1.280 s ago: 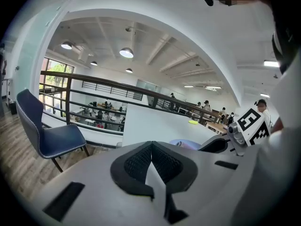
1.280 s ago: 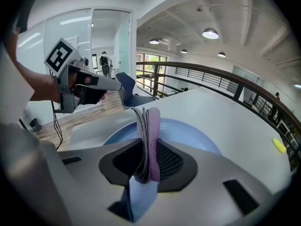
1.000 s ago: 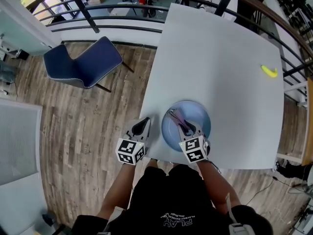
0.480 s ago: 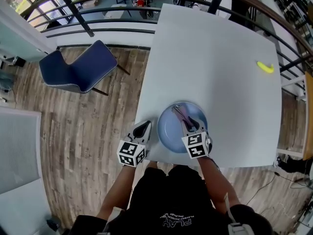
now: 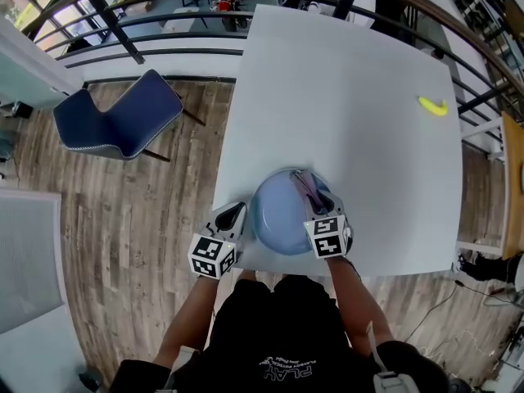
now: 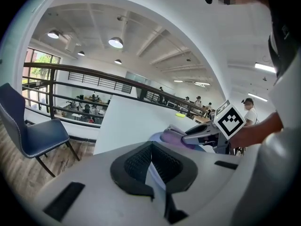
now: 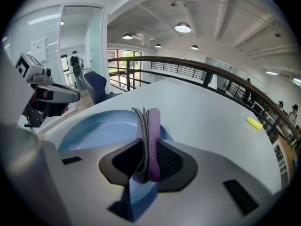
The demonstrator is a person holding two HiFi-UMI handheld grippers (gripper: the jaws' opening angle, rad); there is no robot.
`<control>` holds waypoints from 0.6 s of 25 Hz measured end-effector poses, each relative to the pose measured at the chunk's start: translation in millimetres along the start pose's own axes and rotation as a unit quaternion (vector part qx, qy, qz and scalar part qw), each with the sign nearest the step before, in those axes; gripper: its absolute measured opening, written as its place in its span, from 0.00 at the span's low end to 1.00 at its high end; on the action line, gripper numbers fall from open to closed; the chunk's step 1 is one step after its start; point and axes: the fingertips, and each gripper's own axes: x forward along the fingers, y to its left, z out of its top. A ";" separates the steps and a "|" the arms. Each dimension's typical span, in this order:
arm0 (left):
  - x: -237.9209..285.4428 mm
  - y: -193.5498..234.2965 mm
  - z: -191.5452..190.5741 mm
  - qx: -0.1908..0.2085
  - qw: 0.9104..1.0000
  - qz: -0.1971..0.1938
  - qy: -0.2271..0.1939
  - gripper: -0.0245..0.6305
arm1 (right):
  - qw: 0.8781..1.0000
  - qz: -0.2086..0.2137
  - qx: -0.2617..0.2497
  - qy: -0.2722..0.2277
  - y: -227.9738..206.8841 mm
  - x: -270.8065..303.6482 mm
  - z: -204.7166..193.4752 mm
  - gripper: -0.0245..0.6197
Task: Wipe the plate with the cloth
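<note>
Both grippers work at the near edge of the table [image 5: 352, 97]. The right gripper [image 5: 318, 205] [image 7: 147, 149] reaches over the plate [image 5: 278, 219] [image 7: 99, 128], and the left gripper [image 5: 233, 213] [image 6: 151, 149] sits at the plate's left rim.

The plate is round, pale blue and shallow, with a raised rim, and it lies flat on the table just in front of the person. The cloth [image 7: 148, 126] [image 5: 304, 188] is purple on one face and grey on the other. It is folded into a thick upright wad of several layers, and its top sticks out past the fingertips above the right part of the plate. From these views I cannot tell whether it touches the plate.

The right gripper's jaws are pressed in on the cloth from both sides, with the wad filling the gap between the pads. The left gripper's jaws are drawn almost together. A thin pale blue strip runs between the pads, and it looks like the plate's rim seen edge-on, though the view is too close to be sure. Past those jaws the cloth [image 6: 174, 138] shows as a purple lump on the plate [image 6: 157, 136].

A yellow thing [image 5: 432, 106] lies well apart near the table's far right corner.
</note>
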 end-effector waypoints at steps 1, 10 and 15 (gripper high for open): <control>0.8 -0.8 0.1 0.000 1.000 -0.001 0.000 0.06 | 1.000 -0.003 0.001 0.001 -2.4 -0.8 -0.4 0.19; 2.6 -3.1 -5.2 0.000 1.000 -0.001 0.006 0.06 | 1.000 0.002 0.006 0.000 0.0 -8.4 -1.1 0.19; -1.6 0.7 -7.4 -0.002 1.000 0.005 0.007 0.06 | 1.000 0.029 0.004 -0.006 23.3 -16.3 5.7 0.19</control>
